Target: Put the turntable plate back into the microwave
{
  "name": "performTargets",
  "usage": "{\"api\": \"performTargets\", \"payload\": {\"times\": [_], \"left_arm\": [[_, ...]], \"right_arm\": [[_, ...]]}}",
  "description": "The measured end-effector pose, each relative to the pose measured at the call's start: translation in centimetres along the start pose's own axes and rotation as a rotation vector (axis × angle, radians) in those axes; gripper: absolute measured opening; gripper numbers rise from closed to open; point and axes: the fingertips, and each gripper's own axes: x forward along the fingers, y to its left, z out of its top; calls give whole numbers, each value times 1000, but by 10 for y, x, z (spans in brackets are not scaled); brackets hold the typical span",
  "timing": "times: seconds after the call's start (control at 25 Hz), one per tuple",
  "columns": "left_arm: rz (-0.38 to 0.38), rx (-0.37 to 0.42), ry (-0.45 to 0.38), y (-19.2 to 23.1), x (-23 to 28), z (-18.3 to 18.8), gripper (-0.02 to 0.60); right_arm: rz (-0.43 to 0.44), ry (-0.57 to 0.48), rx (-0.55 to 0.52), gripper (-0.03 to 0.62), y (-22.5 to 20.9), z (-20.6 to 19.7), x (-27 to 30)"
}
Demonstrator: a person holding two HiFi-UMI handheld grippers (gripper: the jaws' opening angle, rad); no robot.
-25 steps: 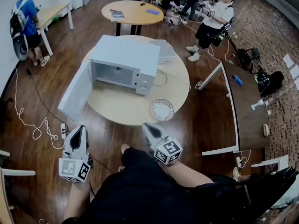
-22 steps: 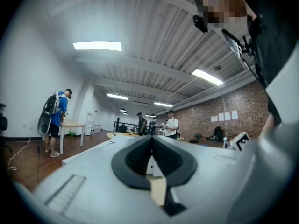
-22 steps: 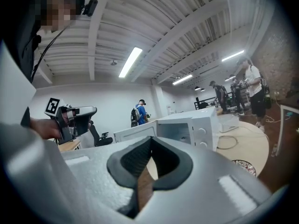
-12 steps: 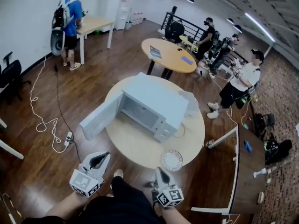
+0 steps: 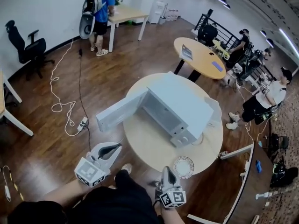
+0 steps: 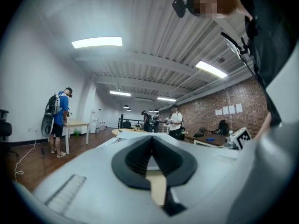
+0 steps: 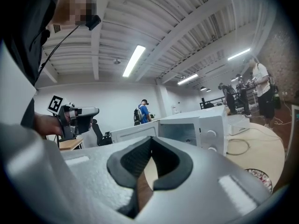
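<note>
We have done nothing yet; the turntable plate (image 5: 183, 166) lies on the table (image 5: 148, 144) near the open microwave (image 5: 180, 107); our left gripper (image 5: 117, 147) and right gripper (image 5: 167, 170) are closed, empty

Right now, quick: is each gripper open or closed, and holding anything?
Left gripper: closed, nothing between its jaws.
Right gripper: closed, nothing between its jaws; the plate lies on the table, not held.

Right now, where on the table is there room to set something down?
On the round wooden table, bare wood lies before the white microwave, between its open door and the patterned plate; the right edge is crowded.
</note>
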Motion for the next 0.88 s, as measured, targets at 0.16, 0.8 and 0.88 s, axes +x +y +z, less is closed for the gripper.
{"api": "performTargets", "payload": {"times": [0.16, 0.8, 0.88], "left_arm": [[10, -15, 25, 11, 16, 3, 3], [-101, 44, 94, 59, 141, 16, 4], [-141, 92, 99, 56, 157, 19, 3]], "right_arm": [[7, 24, 10, 2, -10, -1, 12], [-92, -21, 129, 2, -74, 10, 94], [-108, -28, 132, 2, -84, 12, 96]]}}
